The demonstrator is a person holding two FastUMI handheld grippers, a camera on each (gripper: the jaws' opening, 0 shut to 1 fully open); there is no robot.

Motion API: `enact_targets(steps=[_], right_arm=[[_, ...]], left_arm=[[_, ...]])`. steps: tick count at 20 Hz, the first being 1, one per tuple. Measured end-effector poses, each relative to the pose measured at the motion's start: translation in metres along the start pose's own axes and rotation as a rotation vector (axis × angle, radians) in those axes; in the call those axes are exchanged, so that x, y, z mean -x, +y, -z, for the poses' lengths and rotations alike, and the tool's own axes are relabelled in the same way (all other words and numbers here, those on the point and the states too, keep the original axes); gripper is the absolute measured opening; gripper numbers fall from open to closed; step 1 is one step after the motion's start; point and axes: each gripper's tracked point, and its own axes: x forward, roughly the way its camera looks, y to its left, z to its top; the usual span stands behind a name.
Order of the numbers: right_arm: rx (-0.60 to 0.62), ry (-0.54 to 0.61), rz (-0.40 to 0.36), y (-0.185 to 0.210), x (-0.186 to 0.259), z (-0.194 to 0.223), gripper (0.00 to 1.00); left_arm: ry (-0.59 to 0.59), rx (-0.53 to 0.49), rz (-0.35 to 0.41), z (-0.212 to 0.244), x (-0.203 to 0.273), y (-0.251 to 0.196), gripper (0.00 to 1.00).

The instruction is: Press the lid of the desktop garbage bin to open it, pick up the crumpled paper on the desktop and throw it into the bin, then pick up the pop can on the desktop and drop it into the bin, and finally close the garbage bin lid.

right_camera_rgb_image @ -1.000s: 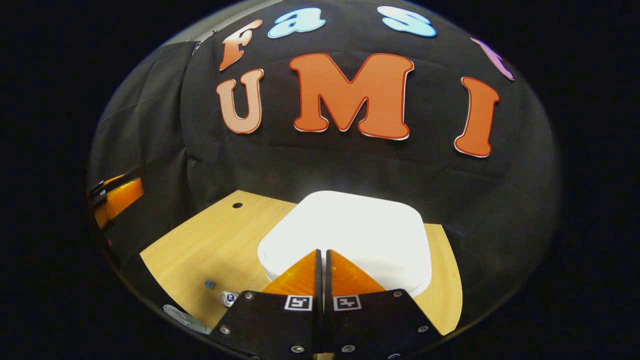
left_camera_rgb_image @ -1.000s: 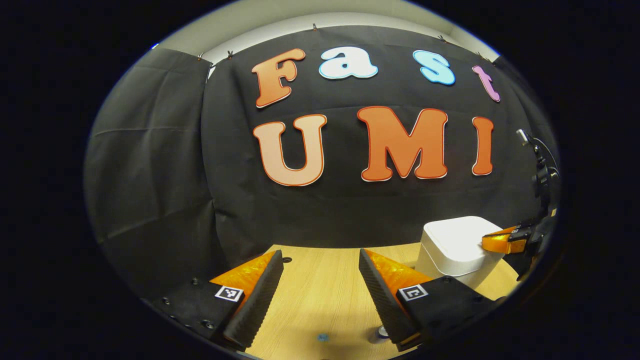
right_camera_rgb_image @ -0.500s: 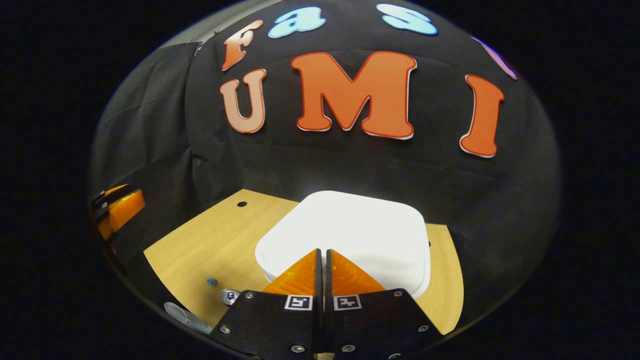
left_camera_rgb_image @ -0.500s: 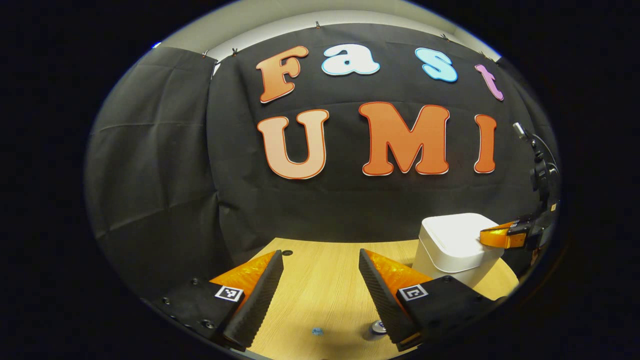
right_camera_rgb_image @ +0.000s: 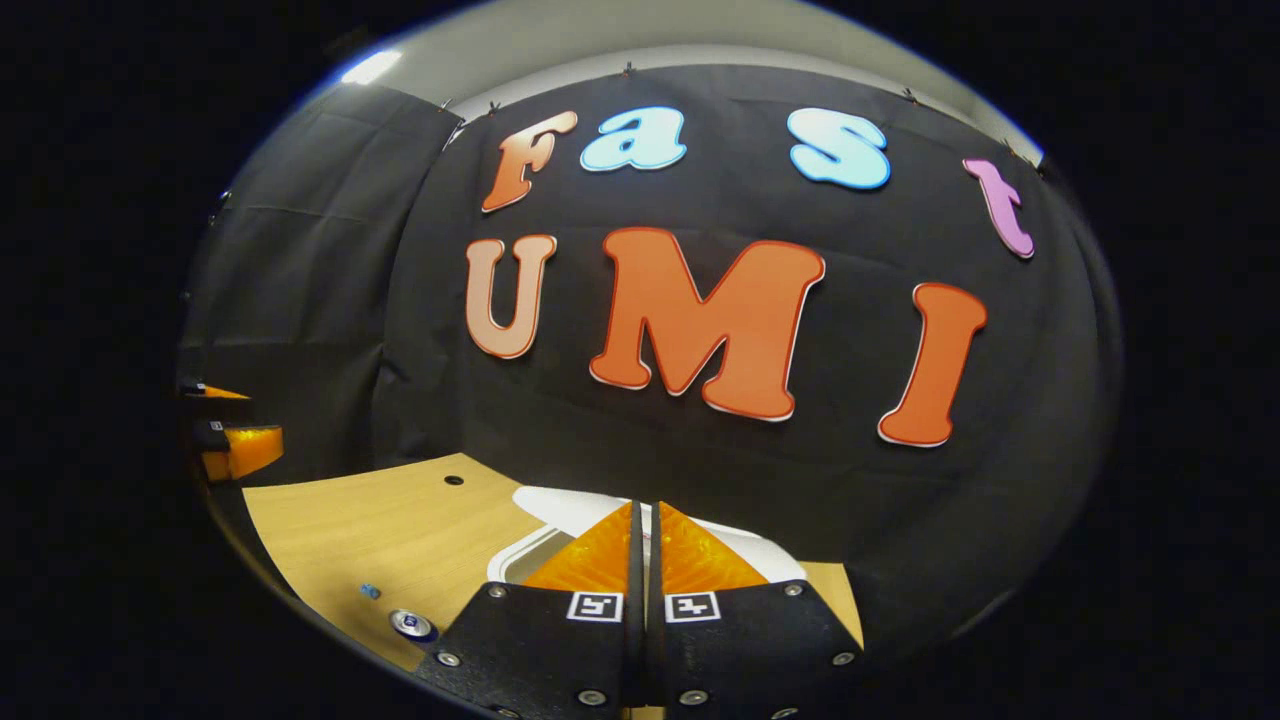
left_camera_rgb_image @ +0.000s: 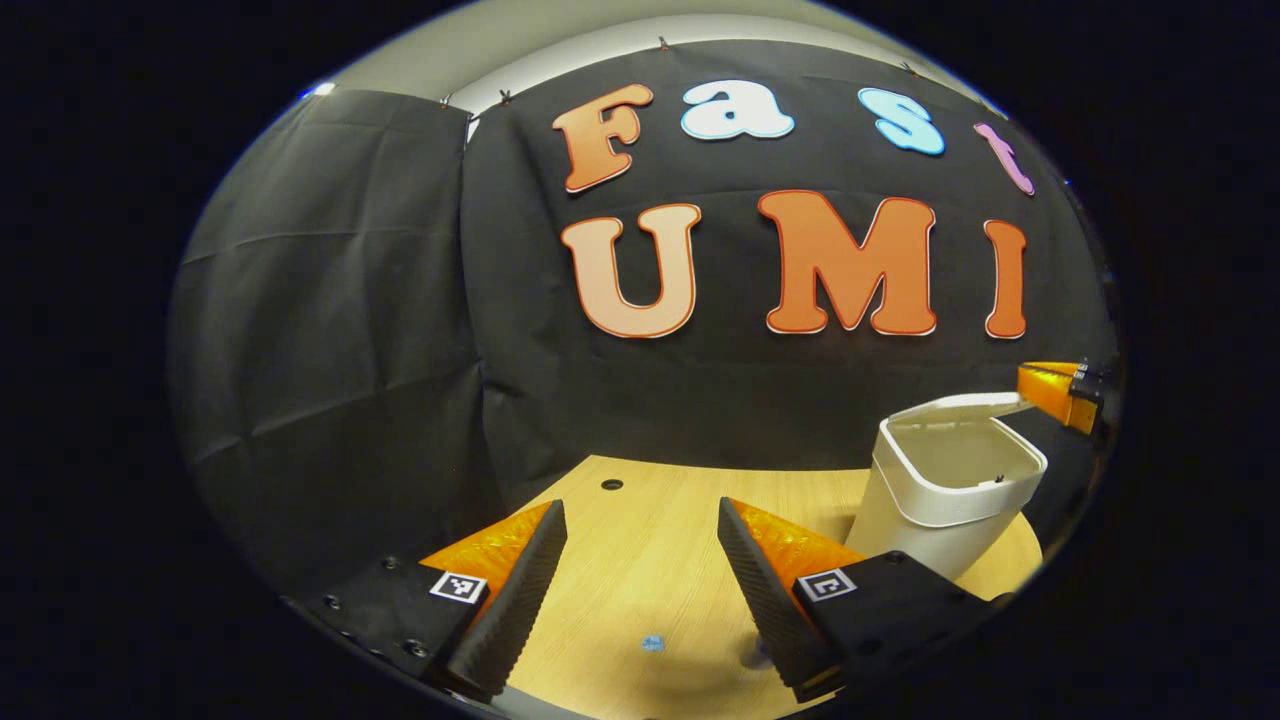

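Observation:
The white desktop bin point(left_camera_rgb_image: 930, 500) stands at the right of the wooden table point(left_camera_rgb_image: 640, 560) with its lid point(left_camera_rgb_image: 955, 405) tipped up at the back and its inside showing. My right gripper point(left_camera_rgb_image: 1050, 388) hovers by the raised lid's edge. In the right gripper view it point(right_camera_rgb_image: 641, 506) is shut on nothing, just above the bin's rim point(right_camera_rgb_image: 515, 562) and the lid point(right_camera_rgb_image: 560, 503). The pop can point(right_camera_rgb_image: 412, 625) stands on the table to the left of the bin, top up. My left gripper point(left_camera_rgb_image: 640, 505) is open over the table's middle, holding nothing, and sits far left point(right_camera_rgb_image: 235, 445) in the right gripper view.
A small blue scrap point(left_camera_rgb_image: 652, 643) lies on the wood near my left fingers, also visible point(right_camera_rgb_image: 370, 591) close to the can. A dark hole point(left_camera_rgb_image: 611, 484) marks the table's back part. Black cloth walls close off the back and the left side.
The bin's lid has sprung open from flat shut. My right gripper has lifted off the lid and tilted upward. The left gripper stayed open and turned slightly.

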Motion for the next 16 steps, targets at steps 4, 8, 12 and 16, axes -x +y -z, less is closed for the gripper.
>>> enact_targets(steps=[4,8,12,16], right_arm=[[-0.038,-0.037,-0.015,0.009,0.009,-0.019,0.22],[-0.018,-0.028,-0.016,0.028,0.016,-0.017,0.78],[-0.051,0.094,-0.032,0.063,0.024,0.020,0.98],[-0.093,0.205,-0.034,0.091,0.029,0.057,0.99]], left_arm=[[0.050,-0.014,0.010,0.020,-0.006,0.010,0.97],[0.134,-0.001,0.100,0.044,-0.025,0.009,0.97],[0.263,-0.016,0.199,0.088,-0.043,0.000,0.96],[0.359,-0.057,0.283,0.123,-0.059,-0.009,0.97]])
